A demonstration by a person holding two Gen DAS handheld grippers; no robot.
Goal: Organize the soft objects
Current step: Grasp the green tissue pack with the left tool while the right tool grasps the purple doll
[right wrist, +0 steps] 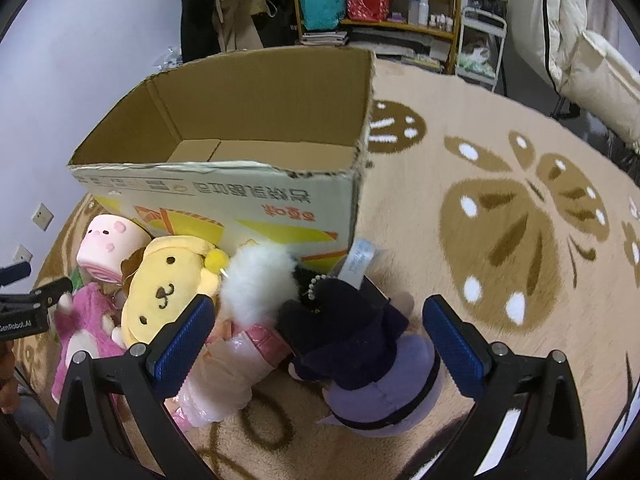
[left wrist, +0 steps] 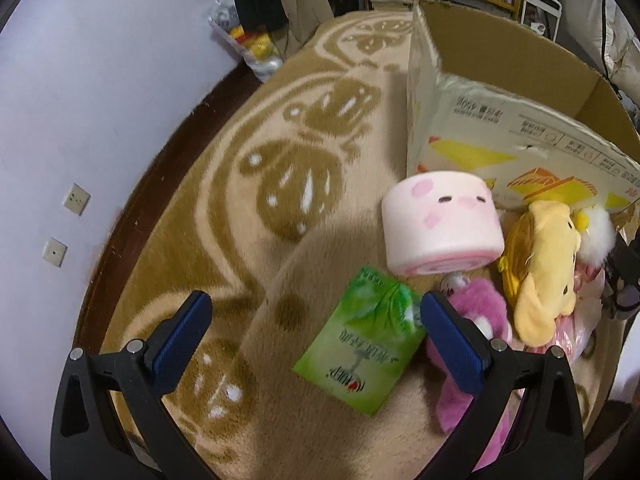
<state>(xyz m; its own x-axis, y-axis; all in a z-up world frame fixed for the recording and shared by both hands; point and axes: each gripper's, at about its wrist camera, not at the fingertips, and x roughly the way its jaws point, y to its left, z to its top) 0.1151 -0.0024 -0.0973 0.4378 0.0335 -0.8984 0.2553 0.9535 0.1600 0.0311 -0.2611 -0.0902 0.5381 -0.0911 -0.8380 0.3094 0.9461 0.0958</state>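
Observation:
An open cardboard box stands on the patterned blanket; it also shows in the left wrist view. Soft toys lie in front of it: a pink roll cushion, a yellow dog plush, a magenta plush, a white fluffy toy, a dark navy and purple plush and a pink wrapped doll. A green tissue pack lies between my left fingers. My left gripper is open above it. My right gripper is open over the navy plush.
A wall with sockets rises at the left past the blanket's dark edge. Shelves with bags and bottles, hanging clothes and a white rack stand behind the box. The blanket stretches to the right.

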